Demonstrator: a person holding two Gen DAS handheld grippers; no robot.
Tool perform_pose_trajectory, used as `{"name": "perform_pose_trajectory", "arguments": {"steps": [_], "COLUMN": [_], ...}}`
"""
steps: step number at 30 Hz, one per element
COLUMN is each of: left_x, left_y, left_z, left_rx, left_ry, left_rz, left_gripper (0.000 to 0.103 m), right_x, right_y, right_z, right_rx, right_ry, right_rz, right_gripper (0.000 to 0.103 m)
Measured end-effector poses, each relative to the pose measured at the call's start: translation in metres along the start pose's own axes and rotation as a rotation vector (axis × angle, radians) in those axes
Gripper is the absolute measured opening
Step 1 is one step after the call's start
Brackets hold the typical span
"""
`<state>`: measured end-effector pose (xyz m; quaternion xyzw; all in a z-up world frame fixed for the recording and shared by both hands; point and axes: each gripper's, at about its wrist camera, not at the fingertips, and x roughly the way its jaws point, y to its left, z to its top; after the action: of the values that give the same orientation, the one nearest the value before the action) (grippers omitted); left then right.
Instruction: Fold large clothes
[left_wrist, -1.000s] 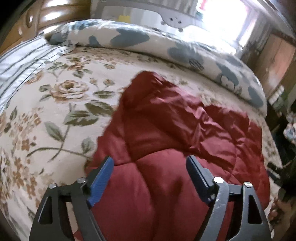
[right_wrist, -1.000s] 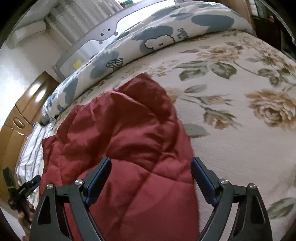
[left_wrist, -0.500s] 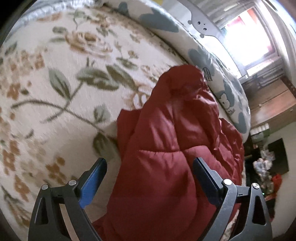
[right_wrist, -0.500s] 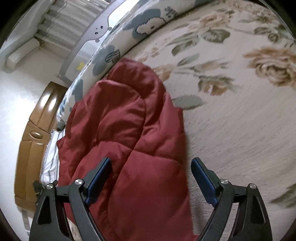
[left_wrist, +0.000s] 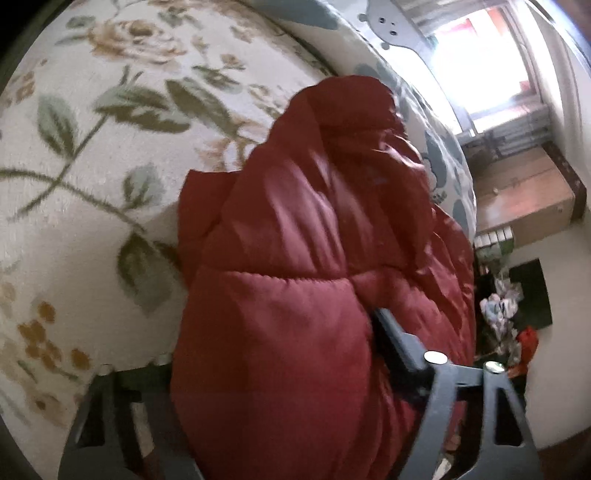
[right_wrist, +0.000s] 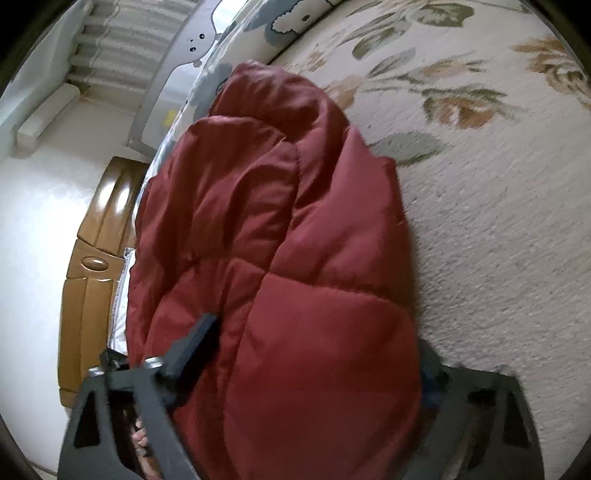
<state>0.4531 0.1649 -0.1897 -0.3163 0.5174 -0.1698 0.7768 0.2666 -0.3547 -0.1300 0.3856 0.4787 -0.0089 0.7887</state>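
A dark red padded jacket (left_wrist: 314, 184) lies bunched on a bed with a floral blanket (left_wrist: 92, 184). My left gripper (left_wrist: 269, 339) straddles the jacket's near left edge. Its jaws are closing, the right finger (left_wrist: 388, 332) digs into the padding, and the left finger is hidden under the bulging fabric. In the right wrist view the same jacket (right_wrist: 258, 166) fills the middle. My right gripper (right_wrist: 317, 336) straddles its near right edge, jaws closing. The left finger (right_wrist: 199, 332) dents the padding and the right finger is mostly buried under it.
A rolled white duvet with blue prints (left_wrist: 439, 158) and a grey bed rail (left_wrist: 388, 22) run along the bed's far side. A wooden headboard (right_wrist: 92, 258) stands on the left. A wooden cabinet (left_wrist: 524, 192) and floor clutter (left_wrist: 502, 314) lie beyond the bed.
Both grippers have sunk and tilted down onto the jacket's near edge. Their jaws have narrowed, and the padding now bulges up between and over the fingers.
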Motion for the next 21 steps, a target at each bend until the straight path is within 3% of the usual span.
{"name": "perform_pose_trajectory", "arguments": {"steps": [4,7,15,21], "left_x": [-0.007,-0.021,-0.102,-0.159], "left_y": [-0.013,-0.025,-0.034,-0.014], "left_z": [-0.002,-0.007,-0.058,-0.114], "left_rx": [0.047,0.083,0.154,0.136], "left_ry": [-0.009,-0.018,-0.055,-0.059], "left_rz": [0.016,0.023,-0.012,-0.025], "left_gripper": [0.052,0.047,0.041,0.04], "right_x": [-0.008,-0.022,-0.063,-0.086], "right_y": [0.007,0.017,0.041,0.039], "right_z": [-0.005,-0.014,-0.06,-0.115], "right_rx": [-0.003,-0.009,-0.056,-0.052], "right_ry": [-0.006,-0.014,0.001,0.035], "right_rz": [0.01,0.006,0.039,0.066], "right_gripper": [0.054,0.045,0.039,0.039]}}
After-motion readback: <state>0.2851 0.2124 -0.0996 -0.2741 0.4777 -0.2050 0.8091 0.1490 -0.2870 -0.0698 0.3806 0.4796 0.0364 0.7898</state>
